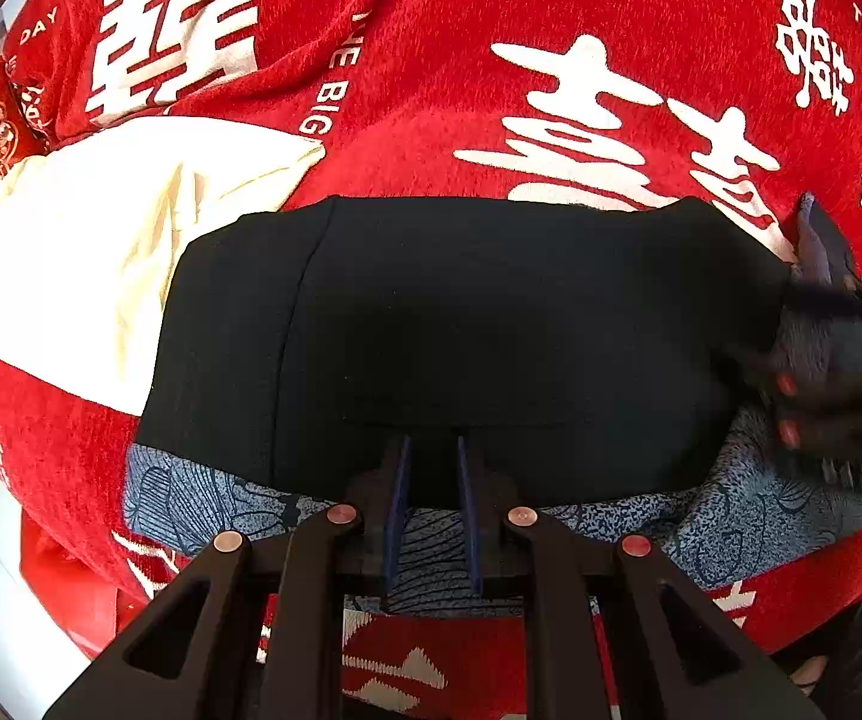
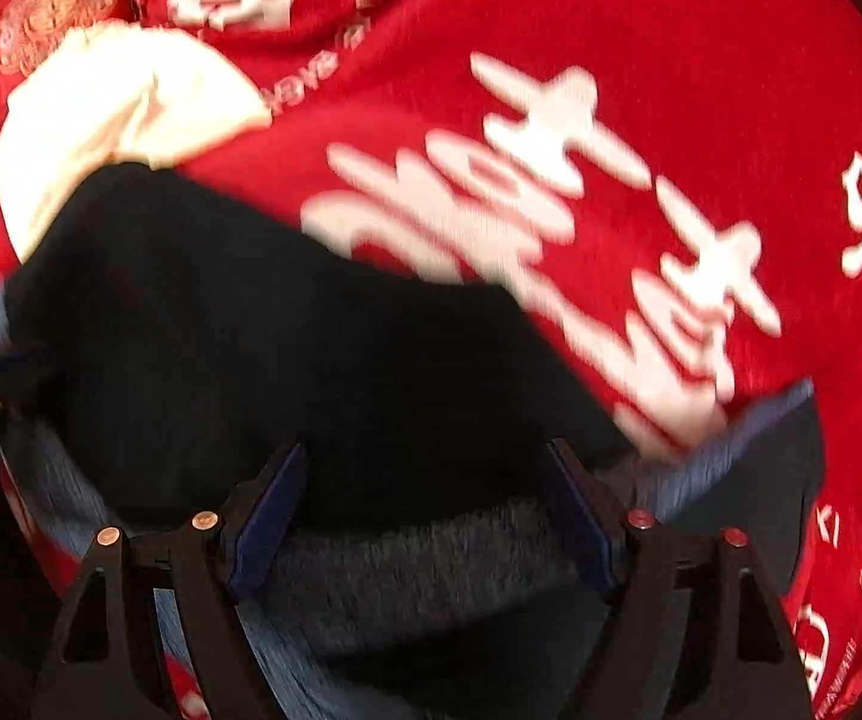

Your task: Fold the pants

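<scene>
The red blanket (image 1: 431, 60) carries large white double-happiness characters "囍" across its nap, with smaller ones along the right edge. Thin white Latin lettering runs beside them: "DAY" at upper left, "BIG" down the middle (its first word partly lost in a fold), and "BIGDA" at far right. The right wrist view blurs its print beyond reading.

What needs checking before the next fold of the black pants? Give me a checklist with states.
1. Black pants lie flat, folded: ok.
2. Left claw closed on the pants' near edge: cannot tell; narrow gap between its pads.
3. Right claw open over the pants: ok.
4. Right-wrist picture sharp: not ok, blurred.
5. Cream garment clear of the pants: not ok, the pants overlap it.
6. Blue patterned cloth free of the pants: not ok, beneath them.
</scene>
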Motion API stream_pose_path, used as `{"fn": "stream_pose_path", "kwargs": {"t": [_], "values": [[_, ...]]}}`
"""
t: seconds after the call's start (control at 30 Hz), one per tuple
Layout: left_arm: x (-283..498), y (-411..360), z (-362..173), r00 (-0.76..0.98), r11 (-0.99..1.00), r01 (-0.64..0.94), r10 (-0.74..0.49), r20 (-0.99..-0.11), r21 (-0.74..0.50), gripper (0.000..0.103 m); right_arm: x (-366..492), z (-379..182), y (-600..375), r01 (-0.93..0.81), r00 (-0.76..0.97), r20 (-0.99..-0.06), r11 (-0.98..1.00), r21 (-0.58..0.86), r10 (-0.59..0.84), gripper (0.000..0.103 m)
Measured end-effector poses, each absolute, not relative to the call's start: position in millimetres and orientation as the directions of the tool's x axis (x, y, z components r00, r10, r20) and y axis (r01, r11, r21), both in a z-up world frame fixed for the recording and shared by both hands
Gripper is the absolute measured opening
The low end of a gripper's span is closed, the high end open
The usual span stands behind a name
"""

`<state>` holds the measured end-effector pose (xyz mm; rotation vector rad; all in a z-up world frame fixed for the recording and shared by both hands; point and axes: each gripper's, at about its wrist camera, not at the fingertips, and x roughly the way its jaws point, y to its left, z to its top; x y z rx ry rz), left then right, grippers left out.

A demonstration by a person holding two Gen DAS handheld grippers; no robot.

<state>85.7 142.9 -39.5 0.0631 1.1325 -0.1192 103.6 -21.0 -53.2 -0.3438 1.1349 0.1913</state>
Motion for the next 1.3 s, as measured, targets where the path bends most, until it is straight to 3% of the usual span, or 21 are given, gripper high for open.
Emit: {"fn": "stream_pose_path", "kwargs": {"t": [0.33, 0.53, 0.87, 1.03, 1.3], "values": [[88, 135, -39, 0.411, 0.994, 0.112, -0.039, -0.911, 0.008, 0.017, 37, -52, -49, -0.290, 0.439, -0.898, 0.947, -0.140, 0.001, 0.082], [84, 106, -34, 0.343, 0.973, 0.164, -0.209, -0.916, -0.161, 0.017, 27, -42, -72, -0.224, 0.472, -0.877, 0.975, -0.019, 0.091, 0.084], [75, -4, -38, 0.290, 0.928, 0.345, -0.247, -0.924, -0.140, 0.017, 63, -10, -208, 0.136, 0.521, -0.852, 0.980, 0.145, 0.054, 0.087], [73, -8, -41, 0.287, 0.930, 0.347, -0.231, -0.930, -0.124, 0.017, 119, -15, -256, 0.396, 0.478, -0.874, 0.866, 0.306, 0.090, 0.090], [79, -4, -47, 0.264, 0.928, 0.334, -0.262, -0.928, -0.167, 0.017, 211, -77, -248, 0.463, 0.185, -0.969, 0.884, -0.064, -0.166, 0.090]]}}
